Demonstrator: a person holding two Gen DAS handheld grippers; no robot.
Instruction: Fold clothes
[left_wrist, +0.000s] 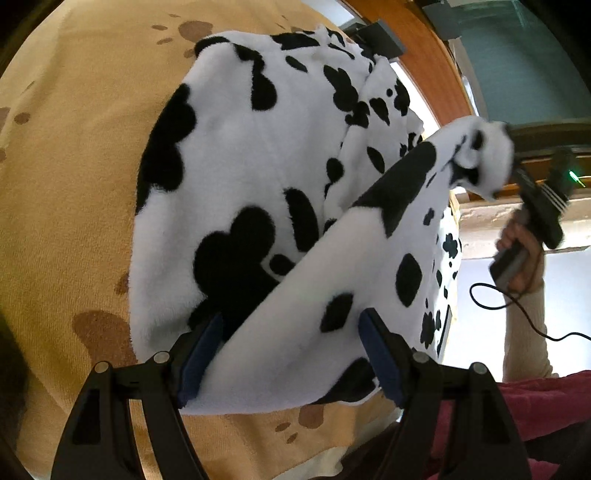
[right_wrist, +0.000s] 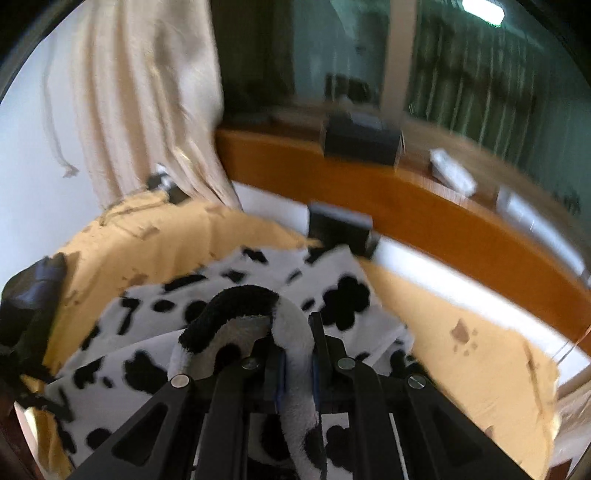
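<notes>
A white fleece garment with black blotches (left_wrist: 258, 147) lies spread on a tan bedspread with brown paw prints (left_wrist: 74, 184). One flap of it is lifted and stretches from my left gripper (left_wrist: 291, 354) up to my right gripper (left_wrist: 511, 162). The left jaws stand wide apart, a blue pad (left_wrist: 201, 354) on each side of the flap's lower end, and they do not pinch it. In the right wrist view my right gripper (right_wrist: 297, 369) is shut on a rolled edge of the garment (right_wrist: 332, 295), held above the bed.
A person's hand (left_wrist: 521, 254) holds the right gripper, and a black cable (left_wrist: 517, 306) trails from it. An orange wooden ledge (right_wrist: 406, 210) with a dark box (right_wrist: 362, 140) borders the bed. A beige curtain (right_wrist: 147, 92) hangs at left. Red cloth (left_wrist: 535, 406) shows at lower right.
</notes>
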